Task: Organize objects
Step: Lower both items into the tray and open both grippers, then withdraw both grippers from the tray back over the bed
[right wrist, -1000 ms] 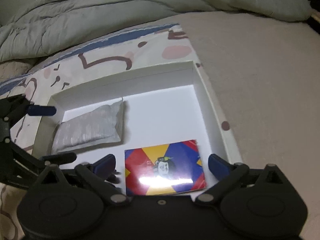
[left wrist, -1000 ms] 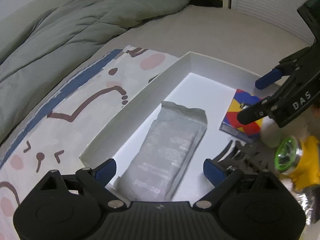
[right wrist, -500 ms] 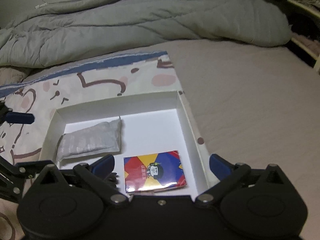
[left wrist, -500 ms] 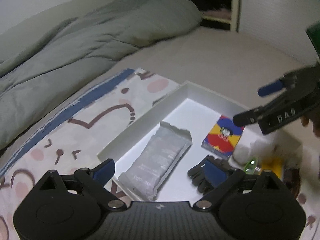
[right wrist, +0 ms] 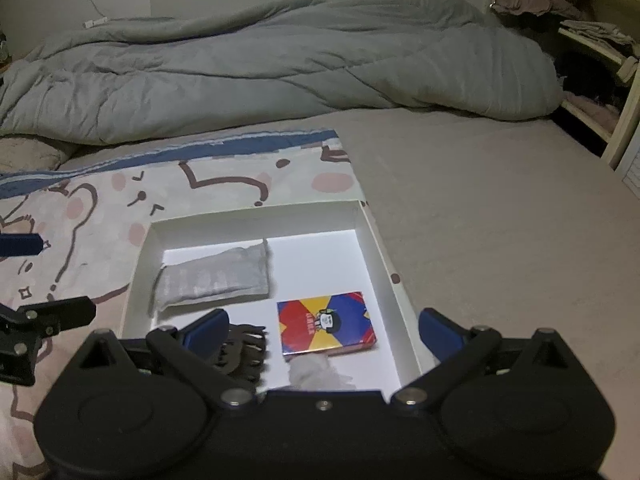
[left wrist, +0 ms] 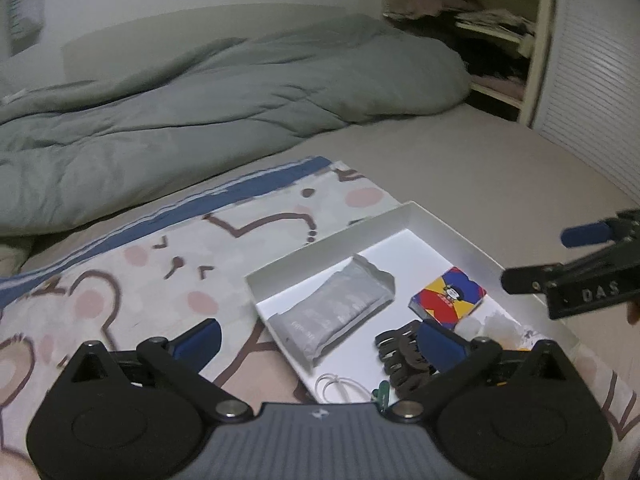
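Observation:
A shallow white box [left wrist: 448, 225] [right wrist: 256, 216] lies on the bed. In it are a grey pouch [left wrist: 332, 312] [right wrist: 216, 280], a red, yellow and blue card pack [left wrist: 448, 300] [right wrist: 326, 322], a black claw hair clip [left wrist: 400, 354] [right wrist: 244, 346] and a white crumpled wad [right wrist: 316, 372]. My left gripper [left wrist: 318, 340] is open and empty, above the box's near left corner. My right gripper [right wrist: 322, 330] is open and empty, above the box's near edge. It also shows at the right of the left wrist view [left wrist: 560, 256].
The box rests on a cartoon-print cloth [left wrist: 140, 256] [right wrist: 100, 196] over a beige mattress [right wrist: 500, 220]. A grey duvet [left wrist: 200, 100] [right wrist: 280, 60] is heaped behind. A white cable [left wrist: 336, 386] and a green item [left wrist: 382, 392] lie by the box. Shelves [left wrist: 500, 40] stand far right.
Both grippers have pulled up and back from the box, so more of the bed shows. The objects in the box have not moved. Both stay open.

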A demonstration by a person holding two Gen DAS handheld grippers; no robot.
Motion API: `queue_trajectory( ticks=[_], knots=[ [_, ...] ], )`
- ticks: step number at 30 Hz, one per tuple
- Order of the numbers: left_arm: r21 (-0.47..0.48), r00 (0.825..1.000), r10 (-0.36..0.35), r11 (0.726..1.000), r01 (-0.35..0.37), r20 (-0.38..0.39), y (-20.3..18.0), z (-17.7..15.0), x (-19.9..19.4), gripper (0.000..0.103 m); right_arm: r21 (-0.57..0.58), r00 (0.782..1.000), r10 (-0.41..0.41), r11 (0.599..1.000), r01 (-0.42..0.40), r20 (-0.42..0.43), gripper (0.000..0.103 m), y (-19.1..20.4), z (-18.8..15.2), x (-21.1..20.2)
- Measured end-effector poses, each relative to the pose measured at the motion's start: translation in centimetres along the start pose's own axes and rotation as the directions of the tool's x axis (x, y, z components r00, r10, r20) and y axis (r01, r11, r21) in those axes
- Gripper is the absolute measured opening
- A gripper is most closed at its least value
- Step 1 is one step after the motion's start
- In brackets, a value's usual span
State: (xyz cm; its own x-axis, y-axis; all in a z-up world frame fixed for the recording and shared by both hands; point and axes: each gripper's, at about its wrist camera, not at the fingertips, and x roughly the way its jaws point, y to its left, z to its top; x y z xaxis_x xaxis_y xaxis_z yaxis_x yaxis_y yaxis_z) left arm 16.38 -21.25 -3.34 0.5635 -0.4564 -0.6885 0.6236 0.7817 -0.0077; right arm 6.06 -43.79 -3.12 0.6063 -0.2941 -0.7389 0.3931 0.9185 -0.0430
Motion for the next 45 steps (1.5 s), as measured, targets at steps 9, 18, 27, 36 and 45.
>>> queue_trajectory(
  ticks=[9,18,27,36,45],
  knots=[
    [-0.061,0.998,0.058,0.996,-0.059,-0.006,0.3,-0.7,-4.5,0.103,0.022,0.998,-0.017,1.0,0.015,0.063,0.103,0.9,-1.1,-4.8],
    [-0.067,0.996,0.078,0.995,-0.075,0.042,-0.7,-2.1,-9.6,0.103,0.062,0.996,-0.036,0.998,0.031,0.083,0.103,1.0,-2.5,-8.8],
    [-0.104,0.996,0.074,0.992,-0.068,0.051,-1.2,-3.5,-13.1,0.103,0.102,0.995,-0.035,0.994,0.025,0.097,0.103,1.6,-4.4,-12.2],
    [-0.121,0.995,0.086,0.989,-0.08,0.051,-0.8,-4.9,-16.0,0.103,0.123,0.993,-0.018,0.992,0.004,0.116,0.103,2.6,-6.8,-15.4],
    [-0.14,0.993,0.117,0.984,-0.113,0.021,0.4,-6.7,-17.2,0.103,0.112,0.991,-0.011,0.994,-0.004,0.136,0.103,4.4,-8.8,-17.4]
  ],
)
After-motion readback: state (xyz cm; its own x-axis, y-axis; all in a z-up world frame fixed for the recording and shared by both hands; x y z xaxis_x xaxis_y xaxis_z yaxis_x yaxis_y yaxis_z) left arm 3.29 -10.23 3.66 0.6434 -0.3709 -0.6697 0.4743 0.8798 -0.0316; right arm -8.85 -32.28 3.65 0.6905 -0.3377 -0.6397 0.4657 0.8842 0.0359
